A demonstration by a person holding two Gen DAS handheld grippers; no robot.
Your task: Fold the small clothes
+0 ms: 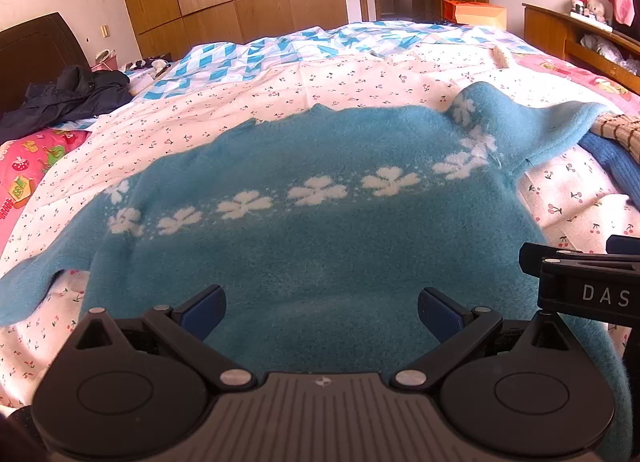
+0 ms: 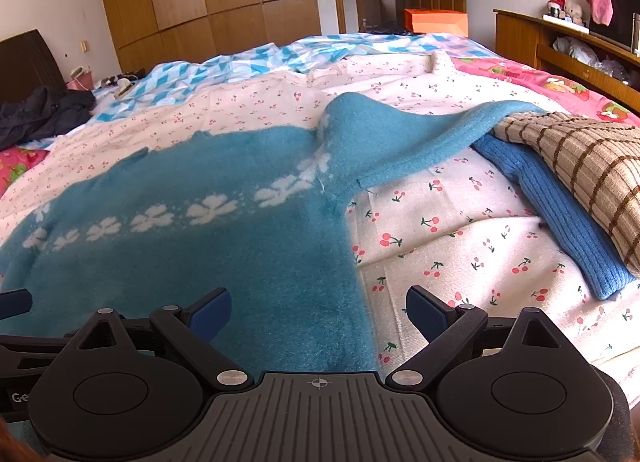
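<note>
1. Lying at far left on the bed (image 1: 352,73), a dark jacket (image 1: 68,97) sits bunched near the headboard, well apart from the work.
2. Left hand-held gripper (image 1: 320,312): fingers spread wide apart, gripping nothing, poised over the lower body of the blue sweater (image 1: 312,246).
3. Blue sweater lies flat, spread on the cherry-print sheet (image 1: 248,101); a row of white clover shapes (image 1: 316,189) runs across its chest. Its left sleeve trails off toward the left edge of the left wrist view.
4. Right hand-held gripper (image 2: 318,316): fingers likewise wide apart, empty, straddling the sweater's right side edge, one finger over blue knit, the other over bare sheet.
5. Right sleeve (image 2: 420,129) stretches out rightward, its end draped onto a pile of other clothes.
6. That pile: a beige checked knit (image 2: 580,165) on top of a ribbed blue garment (image 2: 552,217), near the bed's right side.
7. Wooden shelf unit (image 2: 560,45) stands beyond, at far right.
</note>
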